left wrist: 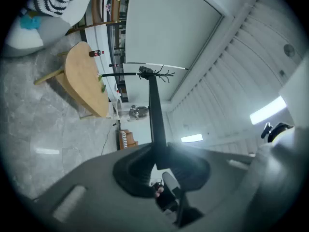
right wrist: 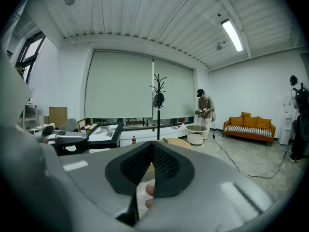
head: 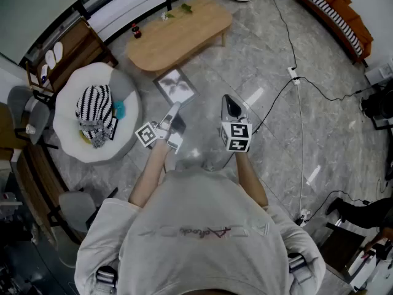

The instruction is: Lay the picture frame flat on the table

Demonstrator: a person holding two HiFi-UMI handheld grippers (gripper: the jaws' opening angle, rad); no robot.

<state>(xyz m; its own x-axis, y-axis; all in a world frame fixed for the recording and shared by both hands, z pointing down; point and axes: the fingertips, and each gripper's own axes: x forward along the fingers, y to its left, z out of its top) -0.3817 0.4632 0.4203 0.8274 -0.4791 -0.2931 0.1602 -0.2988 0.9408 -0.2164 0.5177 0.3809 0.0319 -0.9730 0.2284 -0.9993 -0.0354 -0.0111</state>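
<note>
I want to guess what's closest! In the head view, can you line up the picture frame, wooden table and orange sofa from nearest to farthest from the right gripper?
1. The picture frame: just left of the right gripper, held by the left gripper.
2. The wooden table: ahead, beyond the frame.
3. The orange sofa: far off, up at the right.

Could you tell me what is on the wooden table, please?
A dark bottle stands near the table's left end; something green lies by its far edge. Nothing hides the top from the head view.
</note>
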